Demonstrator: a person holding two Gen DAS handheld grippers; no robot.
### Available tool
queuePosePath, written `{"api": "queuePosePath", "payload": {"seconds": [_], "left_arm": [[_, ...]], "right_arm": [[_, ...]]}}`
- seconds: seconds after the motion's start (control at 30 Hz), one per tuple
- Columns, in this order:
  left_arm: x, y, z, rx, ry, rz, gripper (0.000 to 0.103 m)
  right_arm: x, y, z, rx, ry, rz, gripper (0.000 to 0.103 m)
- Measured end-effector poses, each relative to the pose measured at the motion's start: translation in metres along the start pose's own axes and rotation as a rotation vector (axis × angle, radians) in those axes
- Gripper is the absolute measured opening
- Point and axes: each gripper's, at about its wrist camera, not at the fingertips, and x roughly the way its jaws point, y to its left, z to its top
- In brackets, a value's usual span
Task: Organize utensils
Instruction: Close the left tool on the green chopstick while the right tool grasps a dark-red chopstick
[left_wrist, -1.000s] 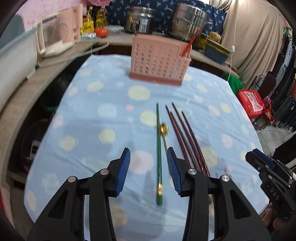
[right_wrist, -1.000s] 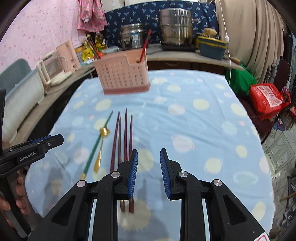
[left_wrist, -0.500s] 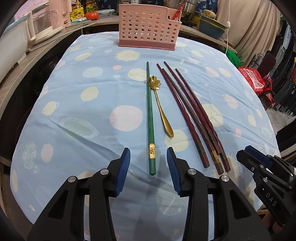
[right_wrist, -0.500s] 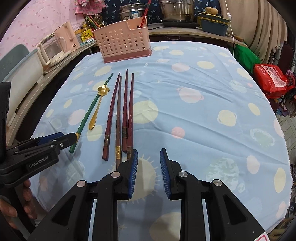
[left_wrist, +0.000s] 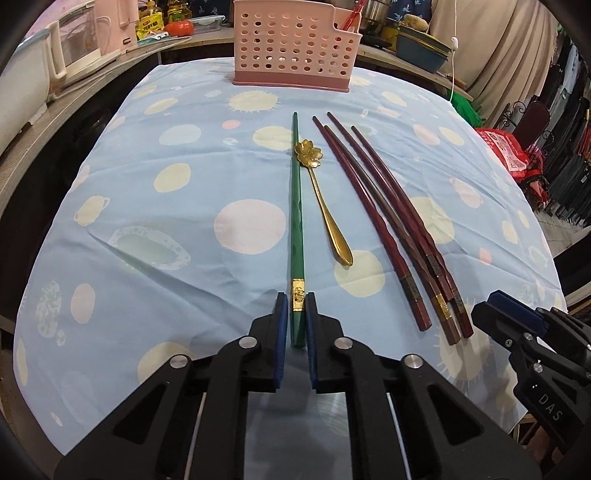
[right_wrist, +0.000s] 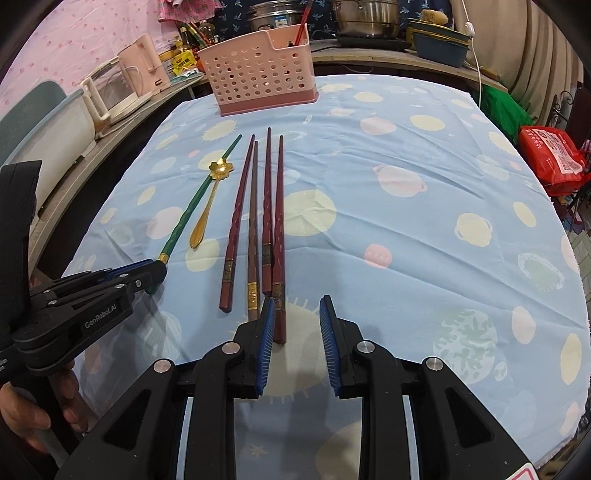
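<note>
The left gripper (left_wrist: 294, 314) is closing its jaws on the near, gold-banded end of the green chopstick (left_wrist: 296, 218), which lies lengthwise on the tablecloth (left_wrist: 147, 229) just left of the gold flower spoon (left_wrist: 325, 206). Squeezing squarely across the shaft should keep it from rolling out. The right gripper (right_wrist: 297, 321) stands partly open and empty, its left pad beside the nearest of four dark red chopsticks (right_wrist: 258, 218). At the far edge, the pink perforated utensil holder (left_wrist: 295, 44) contains one red utensil in its right compartment.
</note>
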Motion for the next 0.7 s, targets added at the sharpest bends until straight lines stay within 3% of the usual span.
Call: {"api": "queuePosePath", "payload": {"seconds": [0.37,0.7], "left_arm": [[0.001,0.0,0.0,-0.006,0.002,-0.006,0.009],[0.002,0.0,0.001,-0.007,0.002,-0.008,0.009]], "right_arm": [[0.012,0.007,0.001,-0.021,0.027,0.013,0.014],[0.016,0.007,0.0,-0.023,0.032,0.012,0.012]]}}
